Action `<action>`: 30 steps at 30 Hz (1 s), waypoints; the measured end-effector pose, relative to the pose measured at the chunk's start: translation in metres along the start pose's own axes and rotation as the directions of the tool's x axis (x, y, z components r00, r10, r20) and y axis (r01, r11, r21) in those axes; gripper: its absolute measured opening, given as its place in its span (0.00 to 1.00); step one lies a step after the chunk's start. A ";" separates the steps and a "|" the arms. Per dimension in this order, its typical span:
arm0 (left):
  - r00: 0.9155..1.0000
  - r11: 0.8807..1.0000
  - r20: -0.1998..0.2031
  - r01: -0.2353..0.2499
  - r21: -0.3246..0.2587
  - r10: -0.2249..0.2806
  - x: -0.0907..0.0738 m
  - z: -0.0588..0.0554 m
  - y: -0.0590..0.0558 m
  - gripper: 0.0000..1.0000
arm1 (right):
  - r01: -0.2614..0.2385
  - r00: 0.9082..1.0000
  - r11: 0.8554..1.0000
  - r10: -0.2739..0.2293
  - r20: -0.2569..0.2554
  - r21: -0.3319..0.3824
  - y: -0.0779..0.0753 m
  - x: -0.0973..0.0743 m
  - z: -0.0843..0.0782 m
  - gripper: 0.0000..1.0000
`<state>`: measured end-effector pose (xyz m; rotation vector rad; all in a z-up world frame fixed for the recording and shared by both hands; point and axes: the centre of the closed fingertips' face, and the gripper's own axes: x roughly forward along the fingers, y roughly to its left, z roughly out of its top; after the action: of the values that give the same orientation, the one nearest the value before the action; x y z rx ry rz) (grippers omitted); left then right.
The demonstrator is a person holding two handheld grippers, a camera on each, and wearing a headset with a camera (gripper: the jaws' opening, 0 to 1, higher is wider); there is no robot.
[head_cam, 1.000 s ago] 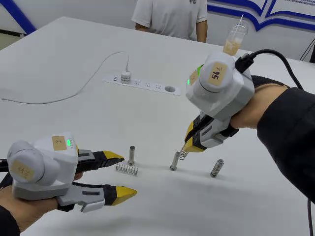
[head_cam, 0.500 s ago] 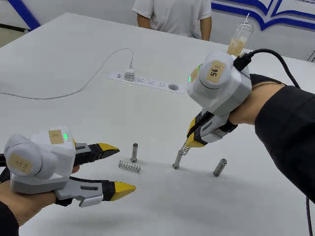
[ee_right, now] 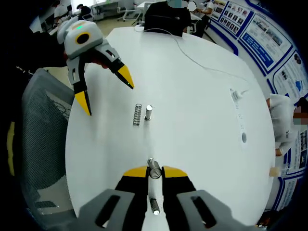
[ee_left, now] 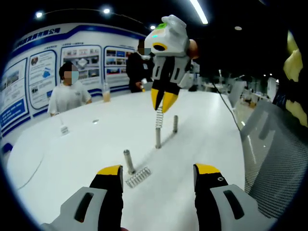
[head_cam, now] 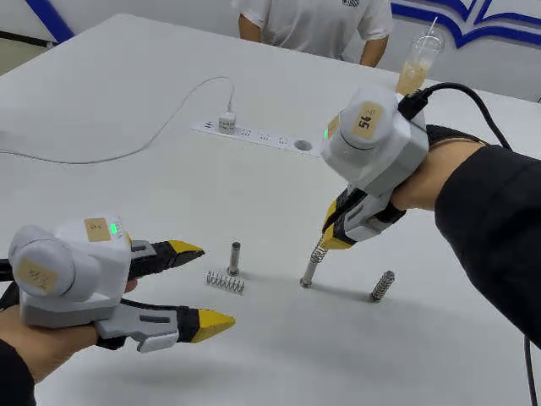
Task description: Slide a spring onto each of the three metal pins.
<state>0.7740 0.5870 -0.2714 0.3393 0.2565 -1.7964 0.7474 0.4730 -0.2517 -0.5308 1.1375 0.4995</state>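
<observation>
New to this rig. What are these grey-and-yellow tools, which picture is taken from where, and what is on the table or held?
No robot: a person holds a two-jaw gripper in each hand. The rectangular picture comes from a headset camera; each round one from a camera on a gripper. The left gripper is open, holding nothing. The right gripper is shut on a spring at the top of the middle pin. On the white table stand a bare pin with a loose spring lying beside it, and a third pin already wearing a fitted spring. A power strip lies farther back.
</observation>
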 end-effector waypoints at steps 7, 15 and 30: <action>1.000 1.000 -0.001 -0.002 -0.004 0.002 -0.001 -0.002 0.001 0.60 | -0.013 1.000 1.000 0.013 -0.016 0.001 0.000 0.008 -0.001 0.11; 1.000 1.000 0.002 -0.004 -0.006 0.004 0.000 -0.002 0.001 0.60 | -0.025 0.999 1.000 0.025 -0.038 -0.003 0.001 0.018 -0.002 0.11; 1.000 1.000 0.000 0.002 -0.012 -0.002 0.002 -0.005 0.000 0.59 | -0.047 0.996 0.999 0.049 -0.072 0.023 0.002 0.045 -0.014 0.12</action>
<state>0.7734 0.5864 -0.2766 0.3305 0.2680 -1.7956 0.7517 0.4707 -0.2986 -0.5076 1.2260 0.5123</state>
